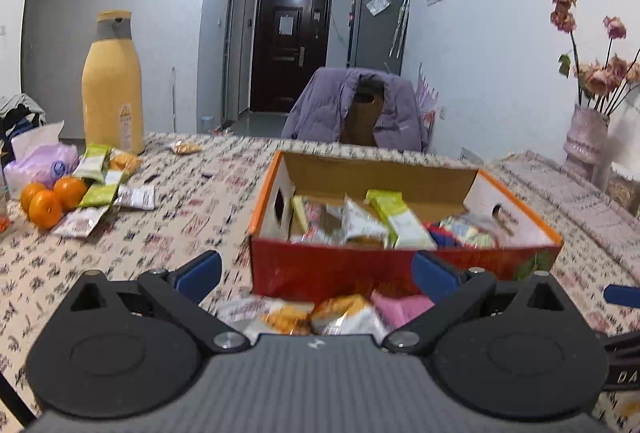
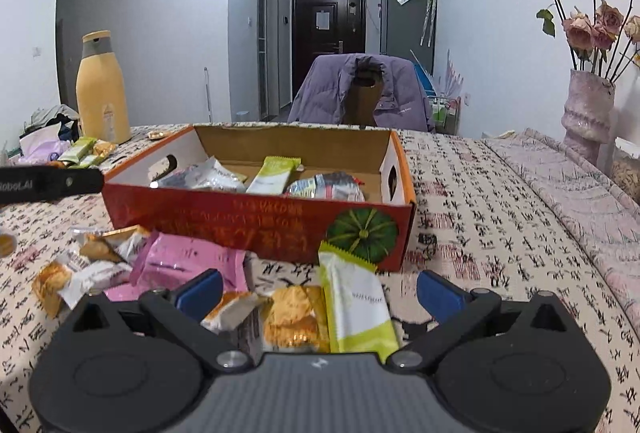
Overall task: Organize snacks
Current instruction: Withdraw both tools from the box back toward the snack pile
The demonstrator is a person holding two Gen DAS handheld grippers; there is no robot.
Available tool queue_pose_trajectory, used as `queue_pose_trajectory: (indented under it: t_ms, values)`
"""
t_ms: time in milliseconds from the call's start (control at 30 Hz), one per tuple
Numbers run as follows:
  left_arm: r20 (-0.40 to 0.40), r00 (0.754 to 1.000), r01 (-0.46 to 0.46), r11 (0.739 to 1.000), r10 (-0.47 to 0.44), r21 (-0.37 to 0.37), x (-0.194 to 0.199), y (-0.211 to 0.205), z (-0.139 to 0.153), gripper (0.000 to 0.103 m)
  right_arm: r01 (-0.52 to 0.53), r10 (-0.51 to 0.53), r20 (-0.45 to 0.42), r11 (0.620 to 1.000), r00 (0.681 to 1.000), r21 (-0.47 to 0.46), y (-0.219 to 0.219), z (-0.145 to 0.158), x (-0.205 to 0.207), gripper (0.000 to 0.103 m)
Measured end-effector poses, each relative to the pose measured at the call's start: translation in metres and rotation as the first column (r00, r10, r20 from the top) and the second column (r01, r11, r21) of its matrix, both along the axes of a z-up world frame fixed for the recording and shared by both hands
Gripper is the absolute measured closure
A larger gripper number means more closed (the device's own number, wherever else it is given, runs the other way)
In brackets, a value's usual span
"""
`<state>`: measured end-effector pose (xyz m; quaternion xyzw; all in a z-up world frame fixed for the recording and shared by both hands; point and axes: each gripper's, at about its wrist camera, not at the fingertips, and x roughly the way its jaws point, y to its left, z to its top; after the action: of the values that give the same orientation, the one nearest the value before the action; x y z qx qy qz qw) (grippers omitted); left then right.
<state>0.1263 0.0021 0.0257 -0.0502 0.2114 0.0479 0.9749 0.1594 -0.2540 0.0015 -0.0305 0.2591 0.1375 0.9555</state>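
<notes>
Tools [image 1: 316,269] [image 2: 318,291] gape wide, low above snack packets [image 2: 348,307] before box [image 2: 256,217].

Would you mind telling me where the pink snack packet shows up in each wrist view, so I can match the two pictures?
Left wrist view: the pink packet lies low in the middle, just before the red box, near the right finger.
Right wrist view: the pink packet lies lower left, before the red box, by the left finger.
Shared landmark: the yellow bottle at the table's far left.
</notes>
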Motion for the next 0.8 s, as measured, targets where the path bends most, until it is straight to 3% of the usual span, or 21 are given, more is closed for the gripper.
queue_pose_trajectory:
  t_ms: [333,667,800]
  values:
    - [-0.026,1.000,0.000,1.000,0.000,-0.016,-0.015,0.016,-0.022,0.000,0.003,-0.003,-0.009,1.000,1.000,0.009,0.000,-0.008,-0.010,0.000]
    - [-0.042,0.997,0.057,0.995,-0.060,-0.077,-0.007,0.028,-0.041,0.000,0.052,-0.052,-0.046,0.999,0.998,0.010,-0.003,-0.022,-0.018,0.000]
    - [-0.030,0.997,0.074,0.995,-0.076,-0.066,-0.007,0.025,-0.045,0.000,0.070,-0.070,-0.049,0.998,0.996,-0.005,-0.004,-0.021,-0.015,0.000]
